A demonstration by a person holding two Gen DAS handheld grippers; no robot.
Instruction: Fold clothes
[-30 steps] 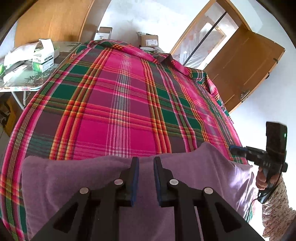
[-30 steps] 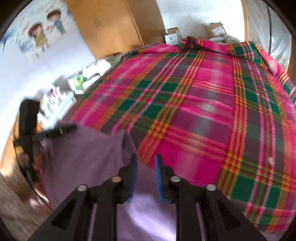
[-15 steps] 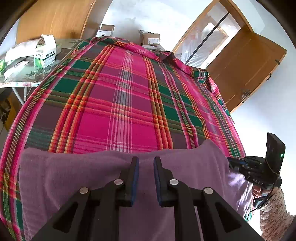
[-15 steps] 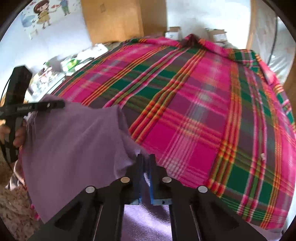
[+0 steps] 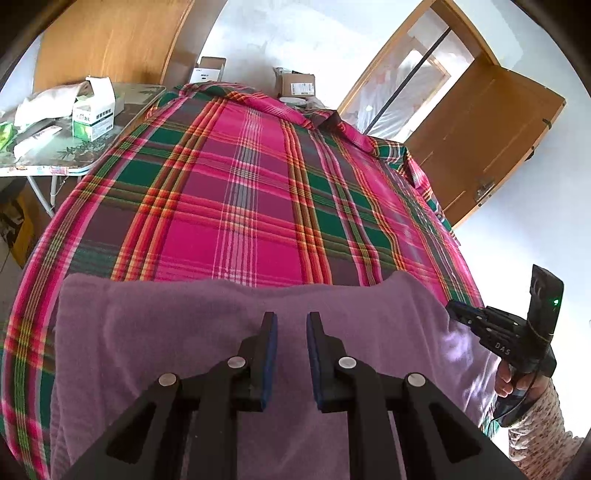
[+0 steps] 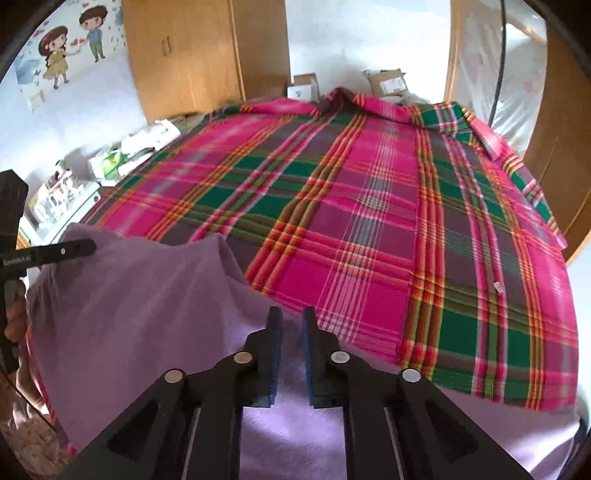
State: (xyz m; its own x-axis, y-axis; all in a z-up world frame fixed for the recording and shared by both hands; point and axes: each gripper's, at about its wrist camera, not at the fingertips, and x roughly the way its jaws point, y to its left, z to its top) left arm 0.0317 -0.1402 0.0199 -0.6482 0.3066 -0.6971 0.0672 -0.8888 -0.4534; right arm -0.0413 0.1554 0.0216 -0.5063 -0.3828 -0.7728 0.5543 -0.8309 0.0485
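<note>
White walls (image 5: 280, 33), bright daylight. Wooden wardrobe (image 6: 192, 55) against far wall; cartoon mural of two children (image 6: 70, 40) on wall beside it. Open wooden door (image 5: 480, 136) at right, glazed frame behind it. Cardboard boxes (image 5: 297, 83) by far wall. Folding side table (image 5: 74, 151) at left, cluttered with cartons and bags. Bed under pink-green plaid sheet (image 5: 258, 192) fills middle.

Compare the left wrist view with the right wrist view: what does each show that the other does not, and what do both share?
Only the left wrist view shows the open wooden door and the green-and-white box on the side table. Only the right wrist view shows the cartoon wall picture and the wooden wardrobe. Both share the purple garment lying on the plaid bedspread, and cardboard boxes behind.
</note>
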